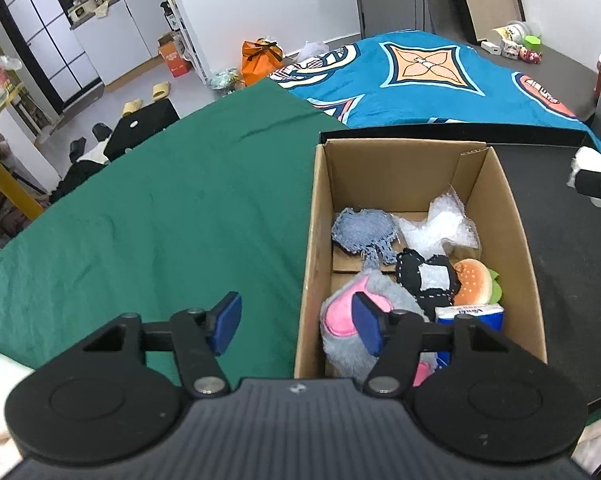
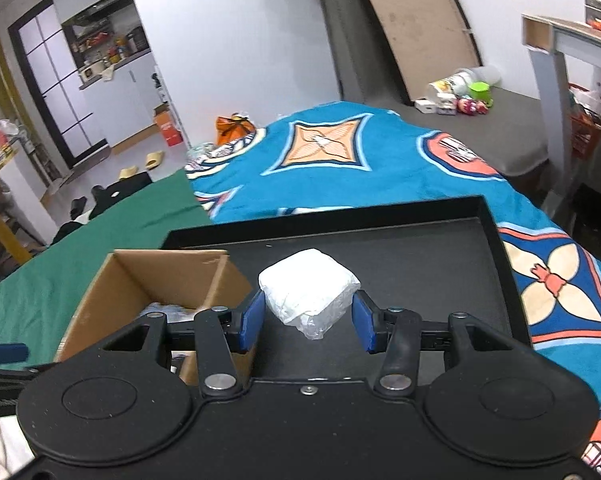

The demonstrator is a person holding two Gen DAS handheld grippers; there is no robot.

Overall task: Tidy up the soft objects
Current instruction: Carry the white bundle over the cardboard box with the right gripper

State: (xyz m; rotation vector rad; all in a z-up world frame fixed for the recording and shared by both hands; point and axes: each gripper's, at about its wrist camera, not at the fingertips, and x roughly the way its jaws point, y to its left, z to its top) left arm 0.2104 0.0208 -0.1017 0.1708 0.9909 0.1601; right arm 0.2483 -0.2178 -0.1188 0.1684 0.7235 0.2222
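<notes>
Right gripper (image 2: 308,322) over the black tray (image 2: 496,232), jaws spread wide either side of a white wrapped bundle (image 2: 309,294) (pads look just clear of it on both sides, contact hard to rule out). Left gripper (image 1: 296,326) hovering at the near left corner of the cardboard box (image 1: 314,248), jaws released, nothing between them.

Box already carrying soft things: grey-and-pink plush (image 1: 350,322), blue knitted piece (image 1: 362,234), bubble wrap (image 1: 440,226), black-and-white pouch (image 1: 426,280), burger toy (image 1: 472,282), blue-and-white packet (image 1: 470,314).

Risks, as judged from here:
- Slippery film on the bundle; closing off-centre likely to squeeze it forward out of the jaws rather than hold it.
- Loose tail of wrap hanging at the near side; grabbing only that probably leaves the bundle dangling and liable to drop short of the box.
- Box wall (image 2: 220,280) close to the left pad of the right gripper; sideways swing could catch the rim and shove or tip the box.
- Both grippers near the same box; crossing paths possible during the drop-in.

Surface: tray and box resting on a bed, green sheet (image 1: 160,200) to the left, blue patterned blanket (image 2: 340,160) beyond.

Room: white walls, boards leaning at the back, slippers (image 1: 146,98) and an orange bag (image 1: 260,58) on the floor, cluttered kitchen shelves behind a dark-framed door (image 1: 40,32).
</notes>
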